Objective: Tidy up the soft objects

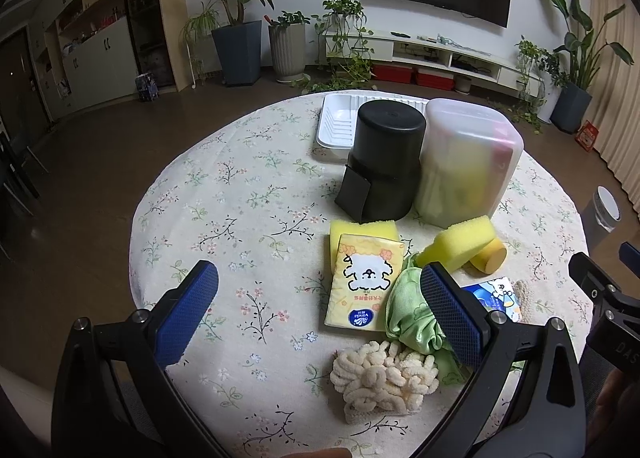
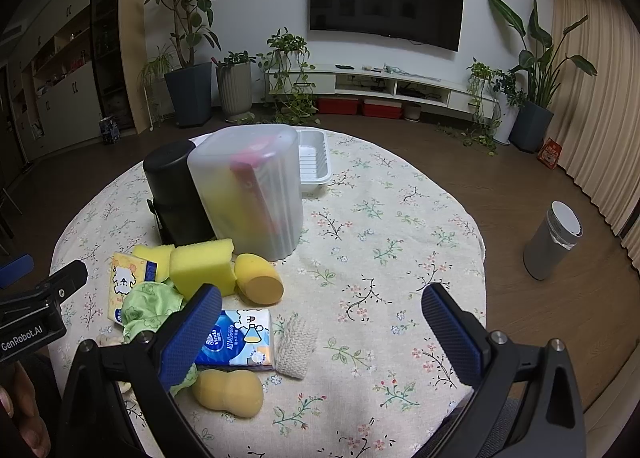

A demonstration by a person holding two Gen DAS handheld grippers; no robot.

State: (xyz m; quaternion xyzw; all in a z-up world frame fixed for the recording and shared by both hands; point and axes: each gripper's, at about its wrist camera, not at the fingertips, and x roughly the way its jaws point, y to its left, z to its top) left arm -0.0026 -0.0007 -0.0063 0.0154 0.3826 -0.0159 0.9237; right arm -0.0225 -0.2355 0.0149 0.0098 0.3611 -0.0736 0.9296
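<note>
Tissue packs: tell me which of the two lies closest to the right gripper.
The blue tissue pack, lying flat just beside the right gripper's left finger. The yellow tissue pack sits farther back, partly hidden behind the green cloth.

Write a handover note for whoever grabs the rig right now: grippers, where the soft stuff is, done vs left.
Left gripper: open, empty, above the table's near edge. Right gripper: open, empty, also hovering.
Loose soft items, clustered near the front of the table: yellow tissue pack, green cloth, fluffy cream mitt, yellow block sponge, oval orange sponge, blue tissue pack, knitted pad, peanut-shaped sponge.
Translucent bin already holds yellow and pink items; black container beside it, white tray behind.
Left: every loose item; nothing gripped yet.
</note>
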